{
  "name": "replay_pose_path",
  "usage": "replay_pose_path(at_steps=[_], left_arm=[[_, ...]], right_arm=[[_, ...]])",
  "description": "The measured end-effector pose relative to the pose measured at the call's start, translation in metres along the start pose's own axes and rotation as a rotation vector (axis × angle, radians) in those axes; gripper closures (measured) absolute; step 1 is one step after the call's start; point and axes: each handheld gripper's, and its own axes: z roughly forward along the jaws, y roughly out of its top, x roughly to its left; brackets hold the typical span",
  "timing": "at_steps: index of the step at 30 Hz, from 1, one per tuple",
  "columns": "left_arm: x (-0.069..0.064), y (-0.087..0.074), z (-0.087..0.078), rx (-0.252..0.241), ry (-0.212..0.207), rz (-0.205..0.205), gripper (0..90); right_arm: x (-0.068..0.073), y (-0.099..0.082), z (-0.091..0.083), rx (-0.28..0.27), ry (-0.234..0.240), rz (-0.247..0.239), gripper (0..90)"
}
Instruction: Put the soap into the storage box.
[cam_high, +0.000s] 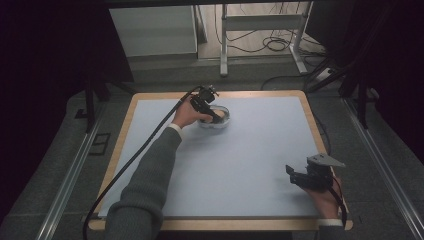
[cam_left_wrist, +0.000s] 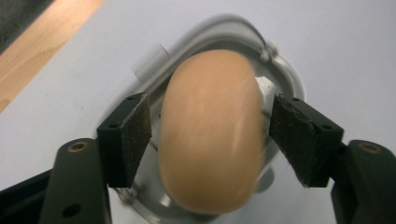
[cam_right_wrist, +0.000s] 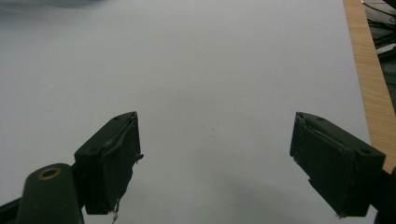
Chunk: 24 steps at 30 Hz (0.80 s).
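Left tool (cam_left_wrist: 210, 135) released, pads astride the tan bun (cam_left_wrist: 210, 135) resting in the clear bowl (cam_left_wrist: 285, 74); right tool (cam_right_wrist: 215, 158) idle, spread wide. Lift straight up, avoiding bun and rim.

No text, label, brand, number or sign can be read in any of the views.
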Motion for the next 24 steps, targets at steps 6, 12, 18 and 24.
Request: replay_pose_path(at_steps=[6, 12, 18, 24], left_arm=[[-0.003, -0.007, -0.019, -0.058, -0.013, -0.016, 23.7], [-0.008, -0.016, -0.029, -0.075, -0.009, -0.013, 22.3], [-0.013, -0.032, -0.040, -0.083, -0.013, -0.008, 19.8], [-0.016, -0.048, -0.045, -0.102, -0.015, -0.029, 19.3]], right_arm=[[0.000, -0.001, 0.000, 0.003, 0.002, 0.001, 16.1], [0.002, 0.000, 0.002, 0.007, 0.003, -0.001, 16.1], [0.004, 0.001, 0.002, 0.008, 0.001, -0.011, 16.1], [0.004, 0.000, 0.001, 0.010, -0.005, -0.013, 16.1]])
